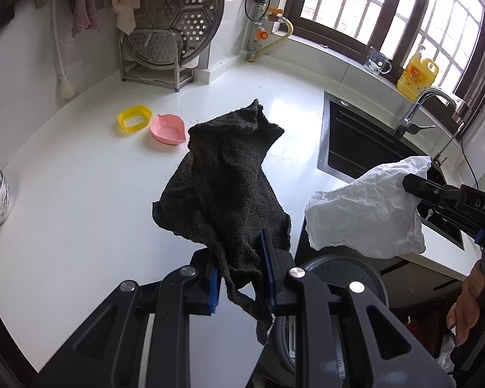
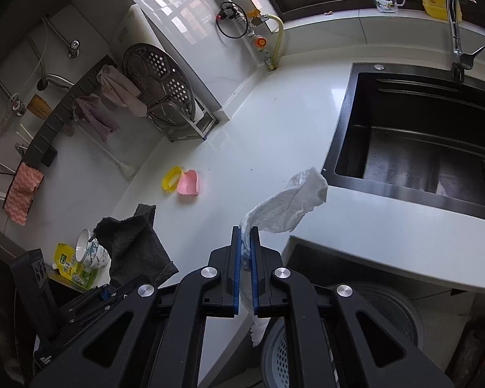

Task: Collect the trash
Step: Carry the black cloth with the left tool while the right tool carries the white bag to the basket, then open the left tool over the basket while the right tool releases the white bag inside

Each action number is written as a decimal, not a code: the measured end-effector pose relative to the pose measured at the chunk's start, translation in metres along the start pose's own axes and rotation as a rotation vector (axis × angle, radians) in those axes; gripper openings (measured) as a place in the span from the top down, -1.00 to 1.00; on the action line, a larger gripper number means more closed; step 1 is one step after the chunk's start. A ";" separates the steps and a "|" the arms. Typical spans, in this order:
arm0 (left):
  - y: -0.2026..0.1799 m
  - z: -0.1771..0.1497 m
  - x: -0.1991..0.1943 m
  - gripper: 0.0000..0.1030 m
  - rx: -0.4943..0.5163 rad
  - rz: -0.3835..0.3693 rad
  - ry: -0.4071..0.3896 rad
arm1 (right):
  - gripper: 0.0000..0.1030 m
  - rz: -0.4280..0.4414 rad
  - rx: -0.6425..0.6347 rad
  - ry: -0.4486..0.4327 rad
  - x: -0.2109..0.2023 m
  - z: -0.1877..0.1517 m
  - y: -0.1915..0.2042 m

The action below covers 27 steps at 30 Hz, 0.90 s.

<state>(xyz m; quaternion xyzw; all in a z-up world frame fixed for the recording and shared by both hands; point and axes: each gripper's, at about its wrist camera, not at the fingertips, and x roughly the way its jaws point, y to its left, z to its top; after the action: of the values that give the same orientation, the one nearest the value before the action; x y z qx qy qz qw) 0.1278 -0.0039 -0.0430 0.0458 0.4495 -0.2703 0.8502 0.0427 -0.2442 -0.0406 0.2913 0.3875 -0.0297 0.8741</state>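
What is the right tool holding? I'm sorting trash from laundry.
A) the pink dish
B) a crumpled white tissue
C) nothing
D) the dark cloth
B: the right tool is shut on the white tissue, which sticks out past its pads, while the dark cloth hangs from the left tool and the pink dish lies on the counter.

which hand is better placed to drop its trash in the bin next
Right, probably. The right gripper pinches the white tissue directly above the grey bin. The left gripper holds a dark cloth, not obvious trash.
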 end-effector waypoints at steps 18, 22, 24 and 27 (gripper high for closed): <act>-0.116 -0.077 0.014 0.58 0.076 -0.062 0.109 | 0.89 -0.141 -0.045 0.142 -0.049 -0.097 -0.100; -0.128 -0.094 0.030 0.58 0.080 -0.050 0.154 | 0.89 -0.131 -0.049 0.188 -0.041 -0.112 -0.118; -0.133 -0.103 0.039 0.58 0.087 -0.040 0.175 | 0.89 -0.124 -0.051 0.216 -0.034 -0.118 -0.125; -0.140 -0.116 0.053 0.57 0.094 -0.024 0.214 | 0.89 -0.115 -0.070 0.263 -0.021 -0.127 -0.131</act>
<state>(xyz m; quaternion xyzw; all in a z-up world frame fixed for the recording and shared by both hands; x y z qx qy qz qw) -0.0043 -0.1074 -0.1306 0.1089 0.5251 -0.2947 0.7909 -0.0921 -0.2887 -0.1565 0.2395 0.5155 -0.0279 0.8223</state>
